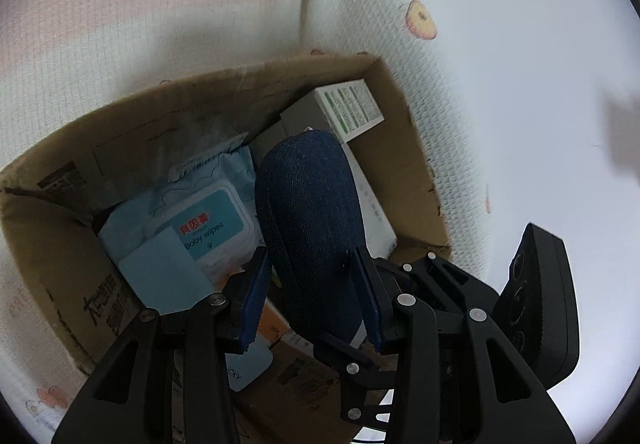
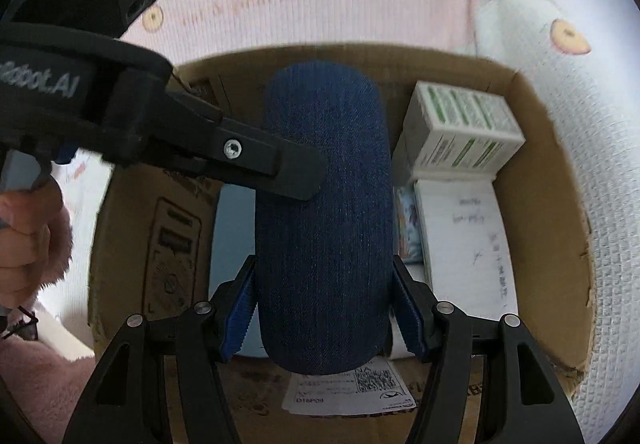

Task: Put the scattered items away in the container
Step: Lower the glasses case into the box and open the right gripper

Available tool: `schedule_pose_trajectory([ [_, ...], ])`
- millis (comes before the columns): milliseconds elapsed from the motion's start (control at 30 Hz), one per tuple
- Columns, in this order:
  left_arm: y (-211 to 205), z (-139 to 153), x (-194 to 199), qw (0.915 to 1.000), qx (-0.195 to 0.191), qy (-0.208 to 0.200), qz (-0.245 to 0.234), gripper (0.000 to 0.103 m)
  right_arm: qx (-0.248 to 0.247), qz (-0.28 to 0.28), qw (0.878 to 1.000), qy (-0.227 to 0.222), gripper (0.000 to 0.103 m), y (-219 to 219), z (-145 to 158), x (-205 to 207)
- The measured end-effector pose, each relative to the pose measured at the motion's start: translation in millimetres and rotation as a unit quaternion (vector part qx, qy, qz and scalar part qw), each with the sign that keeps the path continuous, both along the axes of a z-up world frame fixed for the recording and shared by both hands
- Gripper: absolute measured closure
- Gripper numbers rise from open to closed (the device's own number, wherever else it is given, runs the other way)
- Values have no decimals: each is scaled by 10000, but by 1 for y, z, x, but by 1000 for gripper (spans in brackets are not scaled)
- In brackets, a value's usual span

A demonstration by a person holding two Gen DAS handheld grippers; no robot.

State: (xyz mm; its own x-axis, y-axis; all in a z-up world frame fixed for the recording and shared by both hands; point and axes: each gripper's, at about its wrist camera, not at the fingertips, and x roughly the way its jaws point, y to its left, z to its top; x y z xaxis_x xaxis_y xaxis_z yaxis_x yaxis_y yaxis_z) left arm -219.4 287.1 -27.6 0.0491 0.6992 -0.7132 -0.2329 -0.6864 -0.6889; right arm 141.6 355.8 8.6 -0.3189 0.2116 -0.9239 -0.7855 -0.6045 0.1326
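Case [image 2: 324,212] is pinched by both grippers, left [image 1: 312,292] and right [image 2: 322,308], over box [image 2: 532,148]; lower it level, then release together.

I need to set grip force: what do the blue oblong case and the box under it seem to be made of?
The blue case looks covered in denim-like woven fabric, matte with fine vertical threads; whether the shell beneath is hard cannot be told. The box looks like plain brown corrugated cardboard, matte, with ragged torn edges and printed marks.
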Motion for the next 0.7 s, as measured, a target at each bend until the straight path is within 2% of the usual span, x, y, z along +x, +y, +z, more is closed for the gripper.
schedule_pose_trajectory([
  [267,6,-16,-4,9982,-252,-547,-72,57,-513,32,9986,-144,43,6,-14,1],
  [467,11,-27,-9,9944,-644,-829,-108,58,-945,35,9951,-296,43,12,-28,-4],
  [533,10,-27,-8,9945,-676,-798,-106,58,-869,49,9951,-474,43,13,-26,-5],
  [600,7,-24,-6,9948,-740,-699,-84,58,-869,77,9951,-462,43,12,-24,-6],
  [700,6,-21,-5,9940,-960,-512,-141,58,-1307,106,9911,-248,43,14,-29,-6],
])
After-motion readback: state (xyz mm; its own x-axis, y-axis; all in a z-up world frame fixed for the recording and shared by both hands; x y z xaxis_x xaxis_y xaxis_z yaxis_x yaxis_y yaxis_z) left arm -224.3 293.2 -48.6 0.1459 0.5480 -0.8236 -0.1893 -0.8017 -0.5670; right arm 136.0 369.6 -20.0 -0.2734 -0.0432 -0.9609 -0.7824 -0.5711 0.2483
